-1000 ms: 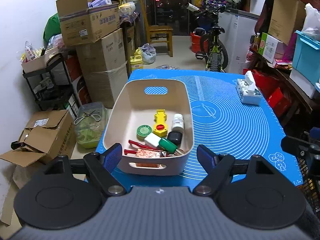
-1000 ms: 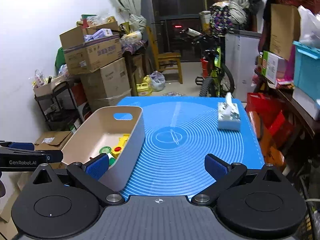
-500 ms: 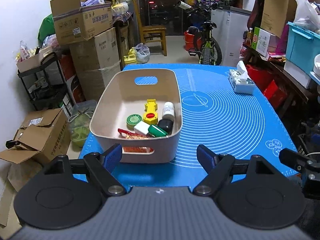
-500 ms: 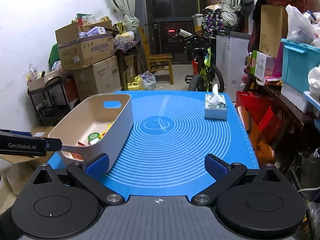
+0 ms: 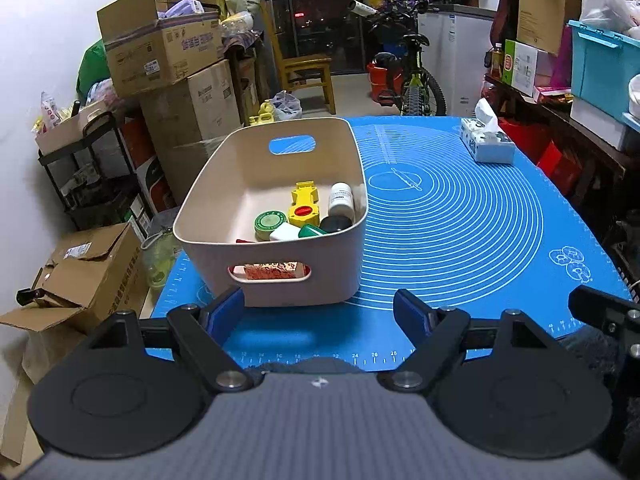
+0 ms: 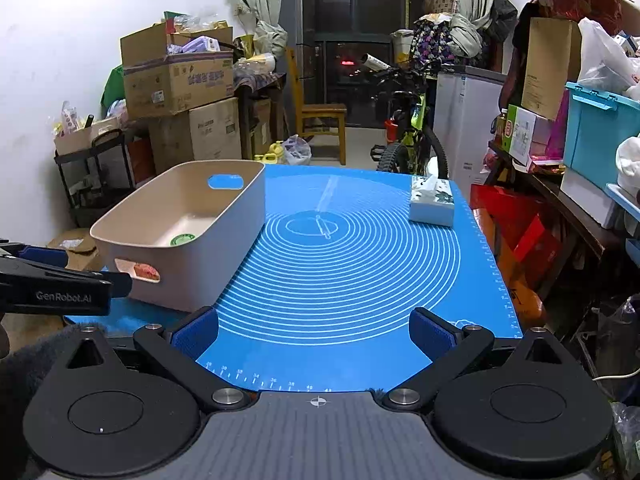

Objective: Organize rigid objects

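The left gripper point(image 5: 319, 308) hangs low over the near edge of the blue mat point(image 5: 460, 232), its two blue pads spread wide with nothing between them. The right gripper point(image 6: 314, 332) is the same: spread wide, holding nothing, over the near edge of the mat further to the right.

Just past the left gripper sits a cream bin point(image 5: 276, 284) at the near left corner of the mat. It has a slot handle in the near wall and another in the far wall. Inside, on the right side of the floor, lie the small hard things: a yellow toy point(image 5: 305, 205), a white bottle point(image 5: 341, 201), a round green tin point(image 5: 271, 222), a black lump point(image 5: 335, 224), and a green and white piece beside them. Something red and gold shows through the near slot (I cannot tell what it is).

These little things look light and stiff, so I think they will not bend or squash. The bottle and the tin look smooth and round, so they might slip or roll. Grabbing the bottle across its straight sides seems best, and the yellow toy across its thin part. They lie close together, so reaching in from above looks safest.

Far off, near the far right corner of the mat, stands a tissue box point(image 5: 486, 144).
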The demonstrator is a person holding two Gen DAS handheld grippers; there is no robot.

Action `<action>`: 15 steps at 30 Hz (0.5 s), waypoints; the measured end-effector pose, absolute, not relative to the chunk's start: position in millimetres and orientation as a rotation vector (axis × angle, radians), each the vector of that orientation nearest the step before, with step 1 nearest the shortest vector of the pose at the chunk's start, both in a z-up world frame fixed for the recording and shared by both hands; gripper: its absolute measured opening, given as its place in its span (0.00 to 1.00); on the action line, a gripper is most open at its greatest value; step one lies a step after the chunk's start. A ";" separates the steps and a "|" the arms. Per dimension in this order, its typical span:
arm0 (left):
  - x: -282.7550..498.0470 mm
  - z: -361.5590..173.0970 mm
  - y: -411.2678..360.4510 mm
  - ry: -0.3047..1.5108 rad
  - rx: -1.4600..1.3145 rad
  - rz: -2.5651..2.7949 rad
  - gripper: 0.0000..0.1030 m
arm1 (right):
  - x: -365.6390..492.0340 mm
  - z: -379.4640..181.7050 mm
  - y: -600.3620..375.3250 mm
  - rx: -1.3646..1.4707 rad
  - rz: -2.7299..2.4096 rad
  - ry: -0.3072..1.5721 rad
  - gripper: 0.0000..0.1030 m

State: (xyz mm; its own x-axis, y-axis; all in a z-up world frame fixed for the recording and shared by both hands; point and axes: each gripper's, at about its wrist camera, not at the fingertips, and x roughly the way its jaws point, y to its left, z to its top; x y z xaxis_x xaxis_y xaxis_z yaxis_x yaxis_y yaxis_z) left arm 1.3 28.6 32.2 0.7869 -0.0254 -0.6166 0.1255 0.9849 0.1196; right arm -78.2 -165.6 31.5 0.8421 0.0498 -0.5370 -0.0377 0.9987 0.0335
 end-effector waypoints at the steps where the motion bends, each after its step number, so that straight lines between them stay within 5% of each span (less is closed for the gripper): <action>1: 1.2 30.9 28.1 0.661 0.159 -0.082 0.80 | -78.5 29.9 -164.6 0.020 0.047 0.569 0.98; 15: 7.6 18.1 39.3 0.700 0.093 -0.059 0.80 | -76.5 18.1 -164.6 0.024 0.029 0.586 0.98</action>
